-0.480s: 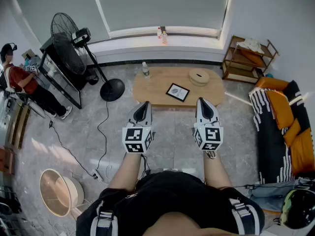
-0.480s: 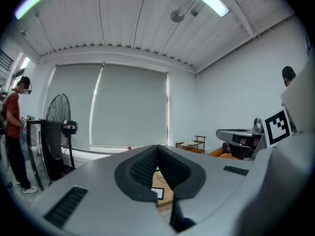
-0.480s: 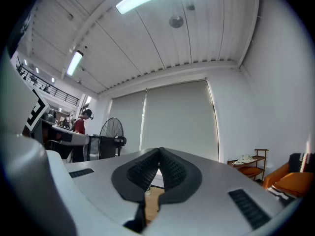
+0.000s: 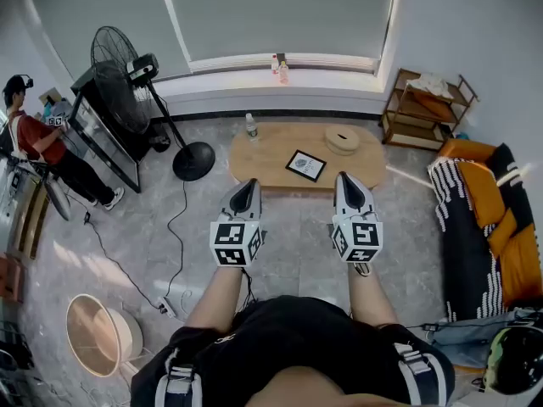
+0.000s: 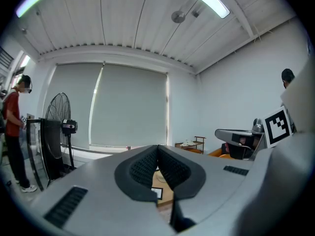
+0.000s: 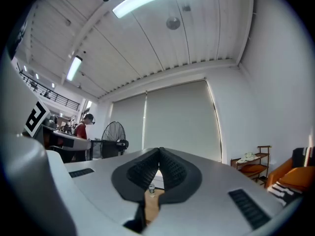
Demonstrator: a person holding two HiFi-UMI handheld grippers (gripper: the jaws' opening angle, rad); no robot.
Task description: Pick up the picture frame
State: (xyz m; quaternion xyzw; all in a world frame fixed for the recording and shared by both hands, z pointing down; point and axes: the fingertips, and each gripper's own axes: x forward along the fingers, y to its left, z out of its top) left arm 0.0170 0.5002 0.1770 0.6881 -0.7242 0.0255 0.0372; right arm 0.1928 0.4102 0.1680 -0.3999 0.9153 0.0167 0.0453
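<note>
Both my tongs, the left gripper (image 4: pixel 245 185) and the right gripper (image 4: pixel 349 182), are pressed together and hold nothing, above the grey tiled floor (image 4: pixel 136 227). One picture frame (image 4: pixel 306 164) lies flat on the low wooden table (image 4: pixel 263 155), between one bottle (image 4: pixel 251 125) and one round lidded box (image 4: pixel 343 137) whose contents are hidden. Two small bottles (image 4: pixel 279 64) stand on the windowsill (image 4: pixel 229 60).

Centre: pale wooden oval table (image 4: pixel 271 151); black-bordered picture frame (image 4: pixel 306 165) with white mount. Right edge: black sofa with white stripes (image 4: pixel 465 244), orange cushions (image 4: pixel 484 185). Upper left: black pedestal fan (image 4: pixel 119 66); below centre, grey left gripper (image 4: pixel 246 186) and right gripper (image 4: pixel 346 181), cubes with black-and-white square markers.
</note>
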